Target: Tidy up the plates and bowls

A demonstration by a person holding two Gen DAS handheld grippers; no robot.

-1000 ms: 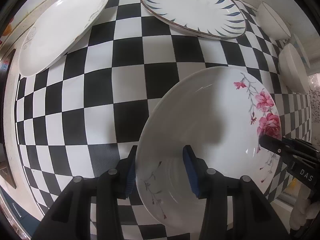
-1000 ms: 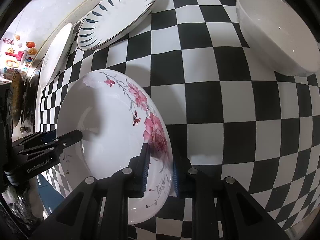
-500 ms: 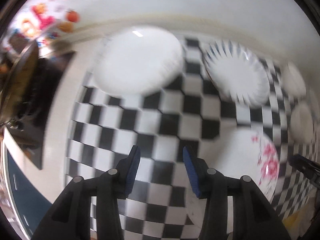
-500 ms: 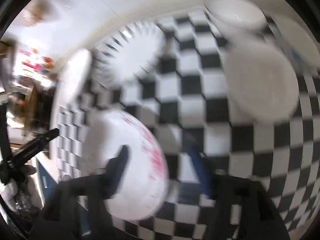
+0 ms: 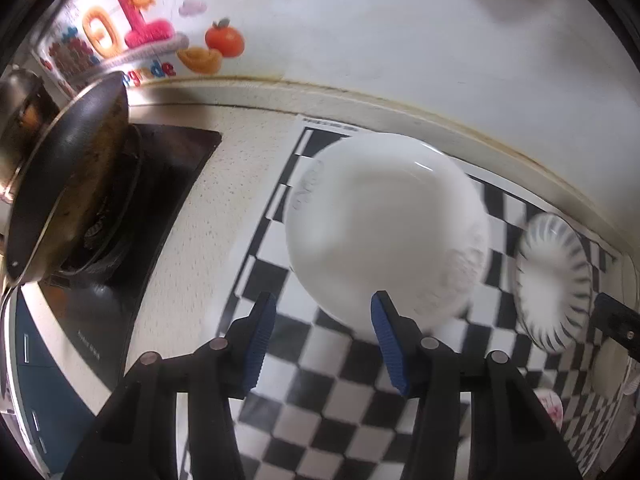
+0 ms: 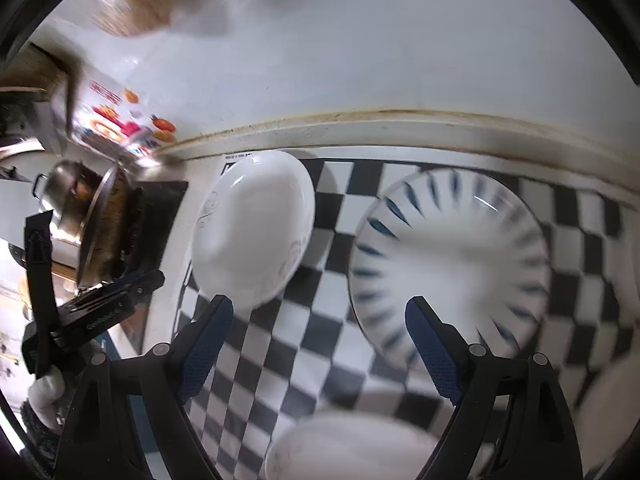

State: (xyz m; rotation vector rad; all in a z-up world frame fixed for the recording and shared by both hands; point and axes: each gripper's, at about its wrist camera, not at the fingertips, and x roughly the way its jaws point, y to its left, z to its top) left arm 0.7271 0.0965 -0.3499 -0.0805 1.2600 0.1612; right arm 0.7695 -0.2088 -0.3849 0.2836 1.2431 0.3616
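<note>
My left gripper (image 5: 324, 340) hangs over the checkered mat (image 5: 332, 408), its jaws opening with nothing between them. Just beyond its right pad lies a plain white plate (image 5: 384, 232). A plate with blue leaf marks (image 5: 554, 280) sits further right. In the right wrist view my right gripper (image 6: 320, 344) is wide, still opening and empty, above the mat between the white plate (image 6: 252, 228) and the blue-leaf plate (image 6: 448, 264). The floral plate (image 6: 352, 448) lies on the mat below the right gripper, free of both. The left gripper (image 6: 104, 304) shows at the left edge.
A dark wok (image 5: 68, 184) sits on a black stove (image 5: 160, 184) left of the mat. The white wall and counter ledge (image 6: 400, 128) close the back. A blurred white bowl (image 6: 616, 400) is at the right. A gloved hand (image 6: 44, 392) holds the left gripper.
Both grippers let go of the floral plate, which now lies on the mat. Both rose and swung toward the back, the left one over to the white plate. The right jaws went wide.
</note>
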